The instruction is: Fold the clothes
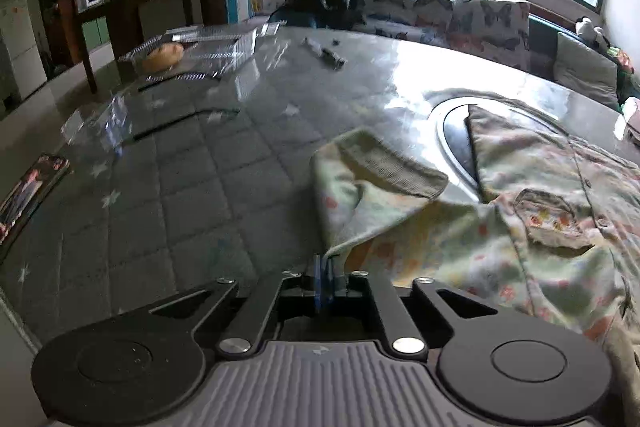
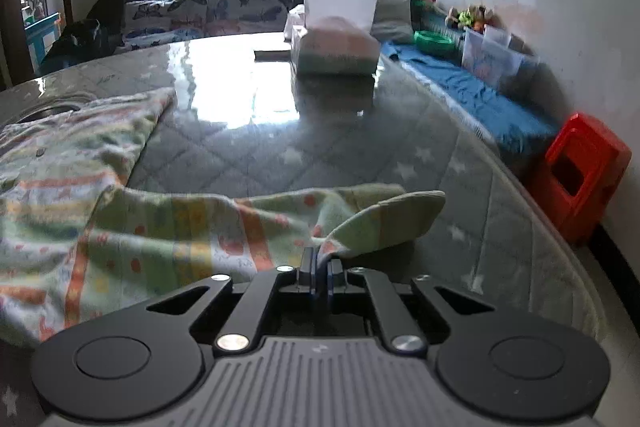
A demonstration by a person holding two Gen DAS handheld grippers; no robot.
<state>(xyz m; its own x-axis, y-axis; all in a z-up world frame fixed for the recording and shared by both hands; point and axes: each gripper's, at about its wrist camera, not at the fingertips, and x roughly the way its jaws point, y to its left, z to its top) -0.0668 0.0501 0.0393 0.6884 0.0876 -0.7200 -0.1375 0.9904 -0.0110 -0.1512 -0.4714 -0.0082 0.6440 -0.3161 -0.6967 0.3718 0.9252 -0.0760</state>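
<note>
A glossy quilt-patterned worktop with pale stars fills a living room, a butterfly-print sofa under the window behind it. On it lies your pale green child's shirt with coloured print, buttons and a chest pocket, body flat, both sleeves drawn up. Your left hand-held gripper is clenched on the edge of one ribbed-cuffed sleeve; your right hand-held gripper is pinched on the other sleeve near its cuff. Both bites look thin, so a quick pull could slip the cloth free. The slick top may let the body slide and skew the fold. Uneven lifts would twist the sleeves.
</note>
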